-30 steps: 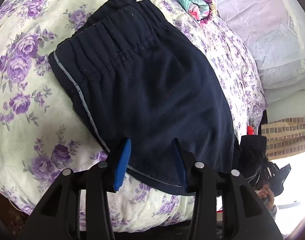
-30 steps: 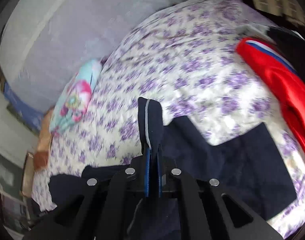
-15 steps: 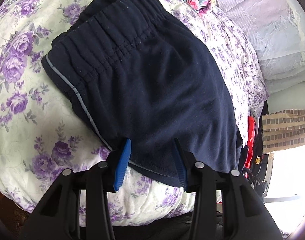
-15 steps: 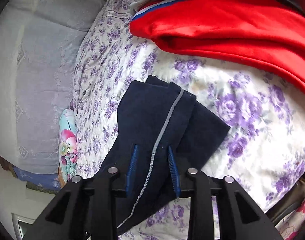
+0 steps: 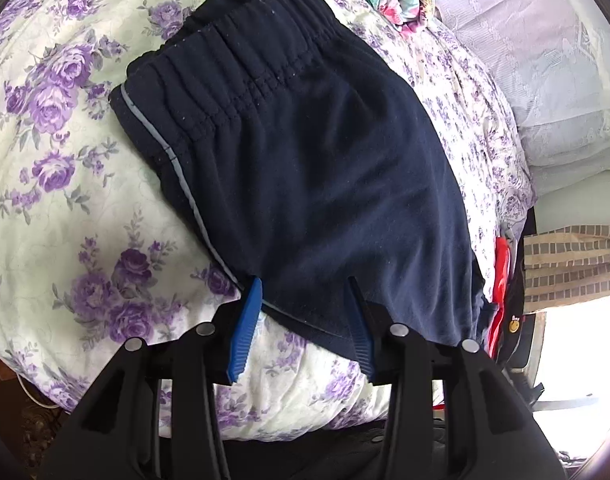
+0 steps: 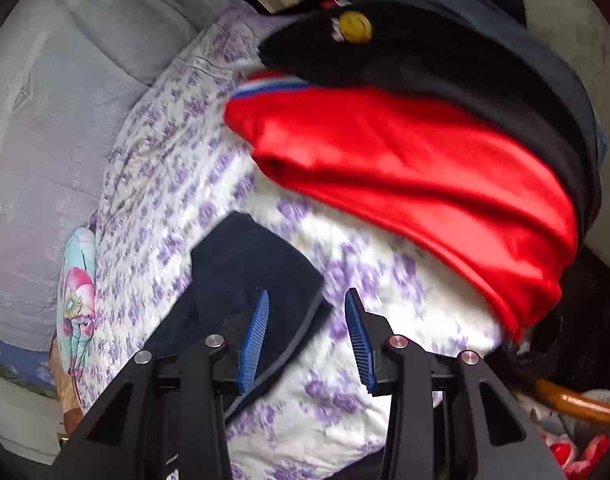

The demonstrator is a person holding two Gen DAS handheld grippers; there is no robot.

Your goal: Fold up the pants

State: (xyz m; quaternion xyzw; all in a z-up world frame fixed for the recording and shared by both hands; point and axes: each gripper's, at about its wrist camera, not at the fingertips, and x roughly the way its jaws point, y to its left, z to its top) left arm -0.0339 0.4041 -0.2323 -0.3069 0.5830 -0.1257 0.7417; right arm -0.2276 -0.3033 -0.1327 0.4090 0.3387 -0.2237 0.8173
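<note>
Left wrist view: pants (image 5: 325, 168) folded on the flowered bedspread (image 5: 65, 200), waistband far, long axis running away from the fingers.
Left gripper (image 5: 305, 312): released, jaws spread astride the near hem (nothing pinched).
Right gripper (image 6: 305, 328): released, a pants corner (image 6: 249, 264) by its left finger; red garment (image 6: 417, 176) beyond.
Nearer hand: left, judging by the hem.

A bed (image 5: 65, 216) with purple-flowered bedding fills the room, pale pillows (image 5: 545, 80) at its head, daylight entering beside it.
</note>
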